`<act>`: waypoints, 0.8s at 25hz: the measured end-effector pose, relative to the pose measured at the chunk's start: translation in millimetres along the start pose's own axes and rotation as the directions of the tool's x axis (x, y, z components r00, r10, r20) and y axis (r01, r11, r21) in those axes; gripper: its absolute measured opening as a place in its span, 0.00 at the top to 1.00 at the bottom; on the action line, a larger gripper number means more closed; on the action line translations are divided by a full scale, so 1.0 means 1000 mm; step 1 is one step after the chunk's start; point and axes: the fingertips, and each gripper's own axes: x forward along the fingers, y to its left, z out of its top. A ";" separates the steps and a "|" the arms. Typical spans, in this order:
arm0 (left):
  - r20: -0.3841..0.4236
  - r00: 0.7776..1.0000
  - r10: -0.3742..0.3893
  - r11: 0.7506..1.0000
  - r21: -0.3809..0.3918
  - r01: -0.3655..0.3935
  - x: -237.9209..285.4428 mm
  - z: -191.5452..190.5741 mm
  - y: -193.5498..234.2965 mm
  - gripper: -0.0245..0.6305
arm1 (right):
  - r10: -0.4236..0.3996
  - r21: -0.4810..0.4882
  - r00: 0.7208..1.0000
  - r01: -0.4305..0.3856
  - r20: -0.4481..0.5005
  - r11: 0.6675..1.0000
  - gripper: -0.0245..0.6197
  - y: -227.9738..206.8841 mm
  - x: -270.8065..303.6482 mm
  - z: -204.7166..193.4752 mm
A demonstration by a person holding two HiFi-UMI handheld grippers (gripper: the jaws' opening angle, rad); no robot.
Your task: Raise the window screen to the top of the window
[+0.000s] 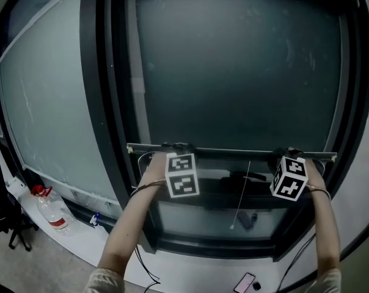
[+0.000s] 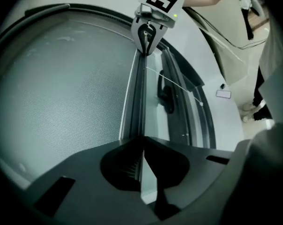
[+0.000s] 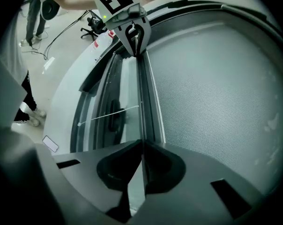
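The window screen [image 1: 239,66] is a grey mesh in a dark frame, and its thin bottom bar [image 1: 233,153] hangs partway up the opening. My left gripper [image 1: 179,147] is shut on the bar's left end, my right gripper [image 1: 287,154] on its right end. In the left gripper view my left gripper [image 2: 142,143] pinches the bar [image 2: 136,97], with the mesh [image 2: 62,93] to the left and the right gripper [image 2: 146,48] at the bar's far end. The right gripper view shows my right gripper [image 3: 141,144] closed on the bar [image 3: 146,90], the left gripper [image 3: 135,45] far along it.
A white pull cord [image 1: 242,194] hangs from the bar, in front of a dark window handle [image 1: 248,177]. On the sill lie a phone [image 1: 244,282] and a small dark object [image 1: 245,220]. At the lower left stand a red-capped water bottle [image 1: 50,209] and an office chair [image 1: 1,215].
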 end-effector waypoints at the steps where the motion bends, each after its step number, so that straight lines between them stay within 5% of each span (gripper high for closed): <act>1: -0.003 1.000 0.030 0.999 0.009 -0.030 -0.009 0.003 0.018 0.93 | -0.031 -0.001 1.000 0.031 0.005 1.000 0.93 -0.018 -0.009 0.002; 11: -0.024 0.967 0.255 0.964 0.086 -0.252 -0.083 0.031 0.169 0.93 | -0.234 -0.072 0.972 0.233 -0.010 0.970 0.93 -0.167 -0.082 0.023; 20: -0.006 0.853 0.522 0.847 0.125 -0.517 -0.143 0.046 0.270 0.93 | -0.434 -0.094 0.901 0.434 0.014 0.896 0.93 -0.266 -0.138 0.042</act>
